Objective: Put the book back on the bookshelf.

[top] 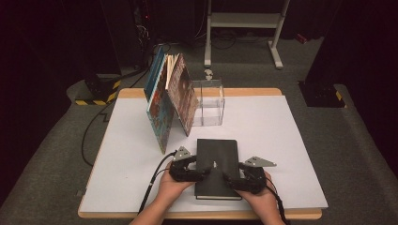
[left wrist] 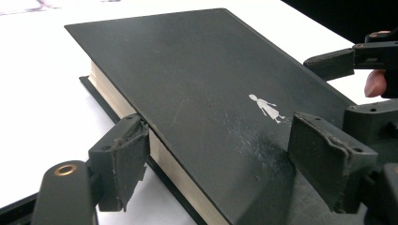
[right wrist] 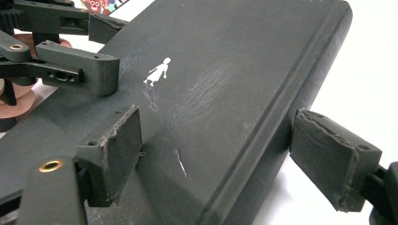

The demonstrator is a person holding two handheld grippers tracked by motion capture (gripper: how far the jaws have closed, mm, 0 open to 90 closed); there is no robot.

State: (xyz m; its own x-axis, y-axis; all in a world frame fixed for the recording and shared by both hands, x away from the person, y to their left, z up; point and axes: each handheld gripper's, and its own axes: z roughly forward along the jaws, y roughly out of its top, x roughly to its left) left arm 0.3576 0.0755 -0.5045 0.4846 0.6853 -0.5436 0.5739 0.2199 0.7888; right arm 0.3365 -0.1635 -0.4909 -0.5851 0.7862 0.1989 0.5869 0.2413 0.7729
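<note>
Only a white figure (left wrist: 266, 107) marks the black book (top: 217, 164).

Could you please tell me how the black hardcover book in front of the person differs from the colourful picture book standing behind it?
The black hardcover book lies flat and closed on the white table; the colourful picture book stands upright, tilted. The black book's cover is plain apart from a small white figure; the picture book's cover is covered in busy artwork. The black book looks thick, the picture book thin. Both rest on the same table.
</note>
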